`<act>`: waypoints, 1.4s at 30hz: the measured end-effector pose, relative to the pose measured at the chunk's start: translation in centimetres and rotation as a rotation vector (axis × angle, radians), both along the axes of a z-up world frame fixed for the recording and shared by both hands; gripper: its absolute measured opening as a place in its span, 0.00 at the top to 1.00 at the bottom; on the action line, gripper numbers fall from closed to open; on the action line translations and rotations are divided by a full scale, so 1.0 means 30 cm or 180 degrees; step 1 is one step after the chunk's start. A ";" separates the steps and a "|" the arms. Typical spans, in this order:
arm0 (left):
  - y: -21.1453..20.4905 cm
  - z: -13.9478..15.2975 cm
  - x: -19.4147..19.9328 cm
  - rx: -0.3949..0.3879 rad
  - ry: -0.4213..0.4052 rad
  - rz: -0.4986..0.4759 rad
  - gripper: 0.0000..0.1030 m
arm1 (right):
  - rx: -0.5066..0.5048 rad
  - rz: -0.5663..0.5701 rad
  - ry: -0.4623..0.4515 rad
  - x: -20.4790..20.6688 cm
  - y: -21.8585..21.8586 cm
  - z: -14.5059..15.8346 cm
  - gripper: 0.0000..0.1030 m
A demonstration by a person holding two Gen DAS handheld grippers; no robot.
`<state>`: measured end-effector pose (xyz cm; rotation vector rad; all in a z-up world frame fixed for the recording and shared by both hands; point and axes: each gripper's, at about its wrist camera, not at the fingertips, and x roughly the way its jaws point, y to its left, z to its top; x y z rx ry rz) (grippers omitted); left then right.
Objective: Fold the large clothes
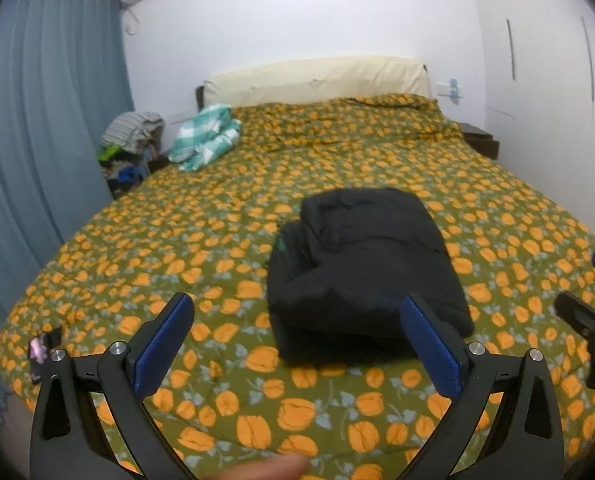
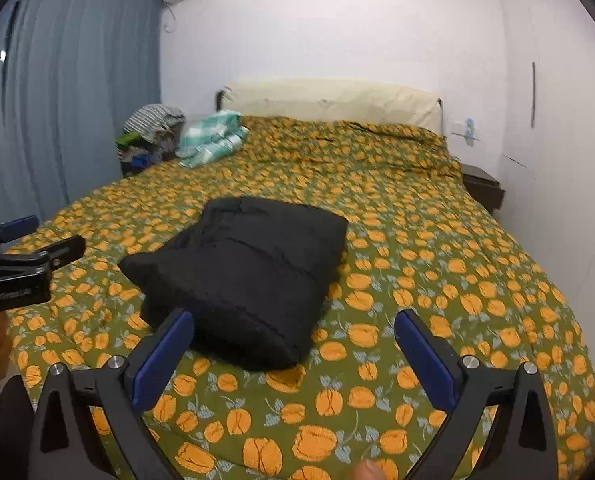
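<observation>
A black padded garment [image 1: 361, 268] lies folded in a thick bundle on the bed; it also shows in the right wrist view [image 2: 249, 272]. My left gripper [image 1: 297, 308] is open and empty, held above the bed just in front of the bundle. My right gripper [image 2: 293, 324] is open and empty, also held short of the bundle, near its front right corner. The right gripper's tip shows at the right edge of the left wrist view [image 1: 589, 320]. The left gripper shows at the left edge of the right wrist view [image 2: 21, 264].
The bed has an olive quilt with orange flowers [image 1: 217, 240] and a cream headboard [image 1: 317, 80]. A green-white checked blanket [image 1: 205, 136] lies at its far left. A pile of clothes [image 1: 133, 148] stands beside blue curtains [image 1: 37, 120]. A dark nightstand [image 2: 481, 184] and white wardrobe are on the right.
</observation>
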<state>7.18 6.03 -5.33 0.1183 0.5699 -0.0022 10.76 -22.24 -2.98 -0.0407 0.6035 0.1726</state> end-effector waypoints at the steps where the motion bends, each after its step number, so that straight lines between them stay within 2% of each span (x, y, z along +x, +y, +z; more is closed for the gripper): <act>1: -0.001 -0.012 -0.001 -0.0049 0.0073 -0.0040 0.00 | -0.0015 -0.0024 0.0032 -0.003 0.005 -0.004 0.01; 7: -0.004 -0.087 -0.017 -0.0236 0.0340 -0.0053 0.00 | -0.0107 -0.0169 0.0362 -0.026 0.038 -0.052 0.01; 13: -0.032 -0.119 -0.039 -0.0126 0.0475 -0.0041 0.00 | -0.0157 -0.0286 0.0591 -0.034 0.047 -0.087 0.01; 17: -0.042 -0.113 -0.058 -0.0167 0.0518 -0.0104 0.00 | -0.0178 -0.0285 0.0662 -0.047 0.062 -0.080 0.01; 30: -0.046 -0.070 -0.108 -0.0180 0.0616 -0.0113 0.00 | -0.0212 -0.0241 0.0698 -0.103 0.095 -0.021 0.01; 34: -0.037 -0.052 -0.118 -0.0263 0.0665 -0.0116 0.01 | -0.0222 -0.0203 0.0692 -0.119 0.108 -0.005 0.01; 42: -0.022 -0.035 -0.120 -0.0264 0.0686 -0.0006 0.01 | -0.0222 -0.0179 0.0633 -0.139 0.119 0.044 0.01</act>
